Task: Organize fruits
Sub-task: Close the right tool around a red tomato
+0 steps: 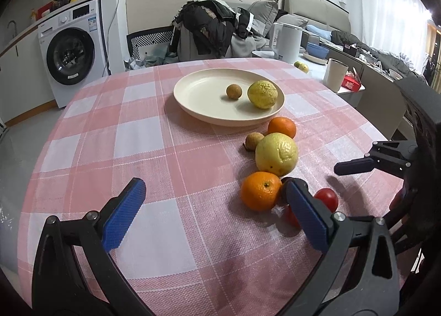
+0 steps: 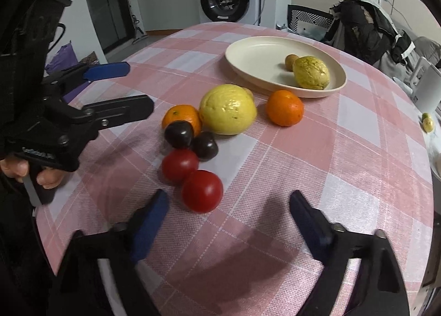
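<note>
So far only a yellow citrus (image 2: 311,72) and a small brown fruit (image 2: 291,62) lie on the plate (image 2: 248,54); oranges, tomatoes (and more) (image 2: 202,190) wait on the desk (image 2: 358,150), both tongs (image 1: 217,211) (image 2: 228,214) open and empty

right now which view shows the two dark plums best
The right wrist view: both dark plums lie in the open between the near orange and the red tomatoes. In the left wrist view only a sliver of them shows, behind the left gripper's right finger.
</note>
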`<state>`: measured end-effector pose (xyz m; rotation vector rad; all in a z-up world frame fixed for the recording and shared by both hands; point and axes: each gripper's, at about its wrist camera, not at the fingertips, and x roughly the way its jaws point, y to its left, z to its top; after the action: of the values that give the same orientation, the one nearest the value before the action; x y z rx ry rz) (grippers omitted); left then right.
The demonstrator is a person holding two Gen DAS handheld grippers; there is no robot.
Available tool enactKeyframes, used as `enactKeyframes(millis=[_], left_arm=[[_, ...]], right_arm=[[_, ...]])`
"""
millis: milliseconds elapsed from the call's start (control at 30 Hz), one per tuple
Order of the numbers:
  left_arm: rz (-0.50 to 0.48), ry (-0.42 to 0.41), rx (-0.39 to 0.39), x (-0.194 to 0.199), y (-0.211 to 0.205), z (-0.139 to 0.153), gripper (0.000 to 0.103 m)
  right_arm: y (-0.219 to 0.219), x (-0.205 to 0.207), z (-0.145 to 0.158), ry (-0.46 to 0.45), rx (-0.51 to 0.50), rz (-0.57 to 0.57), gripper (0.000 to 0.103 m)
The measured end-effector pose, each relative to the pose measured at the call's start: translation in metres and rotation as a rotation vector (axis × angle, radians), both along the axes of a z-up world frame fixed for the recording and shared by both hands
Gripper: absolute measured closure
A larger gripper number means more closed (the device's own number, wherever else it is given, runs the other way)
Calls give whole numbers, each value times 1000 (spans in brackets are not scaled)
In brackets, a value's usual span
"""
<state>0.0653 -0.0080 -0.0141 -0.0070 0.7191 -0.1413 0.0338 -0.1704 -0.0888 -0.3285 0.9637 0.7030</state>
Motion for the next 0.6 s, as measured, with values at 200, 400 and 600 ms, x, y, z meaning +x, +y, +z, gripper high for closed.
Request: enactKeyframes(millis=[200, 400, 600], left_arm=[[-2, 8, 1, 2, 1, -3, 2], [-7, 11, -12, 3, 3, -3, 2], [-13, 23, -17, 3, 2, -5, 2]], right_arm=[[5, -7, 2, -2, 23, 37, 33], [8, -8, -1, 0, 32, 56, 52], [8, -8, -1, -6, 43, 73, 71]])
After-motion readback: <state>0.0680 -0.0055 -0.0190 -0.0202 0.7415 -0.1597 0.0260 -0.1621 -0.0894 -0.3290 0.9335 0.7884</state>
